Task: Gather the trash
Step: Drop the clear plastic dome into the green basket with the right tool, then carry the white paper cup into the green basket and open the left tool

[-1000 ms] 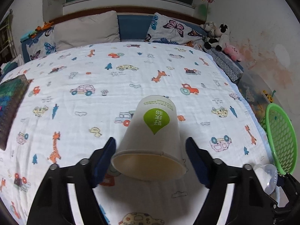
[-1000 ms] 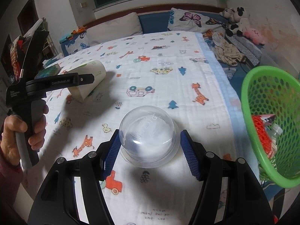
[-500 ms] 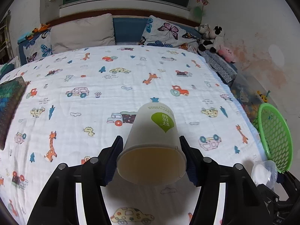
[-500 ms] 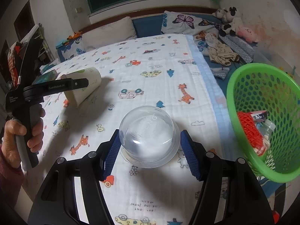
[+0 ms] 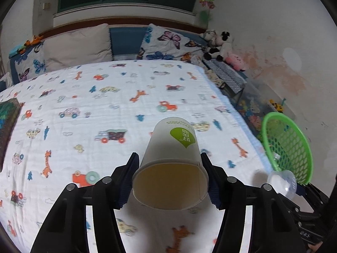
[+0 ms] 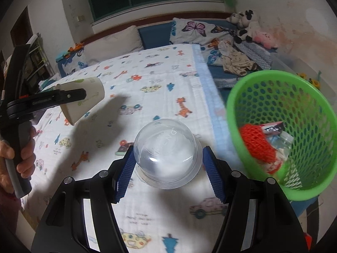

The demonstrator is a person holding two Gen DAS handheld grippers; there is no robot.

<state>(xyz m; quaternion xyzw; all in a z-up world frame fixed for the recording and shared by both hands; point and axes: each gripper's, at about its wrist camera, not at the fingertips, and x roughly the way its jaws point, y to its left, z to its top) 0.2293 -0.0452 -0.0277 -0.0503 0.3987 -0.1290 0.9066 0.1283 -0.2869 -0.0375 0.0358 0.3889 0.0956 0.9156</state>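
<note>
My L gripper (image 5: 170, 179) has just closed on the paper cup (image 5: 171, 164), pads pinching its sides near the rim, mouth toward me, cup held above the bed (image 5: 88, 109). My R gripper (image 6: 167, 168) pinches the clear dome lid (image 6: 167, 154), also off the bed. Beyond, at R: green basket (image 6: 248, 92) w/ red net (image 6: 258, 143) and wrappers inside.

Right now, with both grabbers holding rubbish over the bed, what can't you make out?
- Green basket bottom, right wrist view: hidden under red netting and wrappers.
- Print on the paper cup, left wrist view: too small.
- Dark pad, left wrist view: cut off by the frame edge.
</note>
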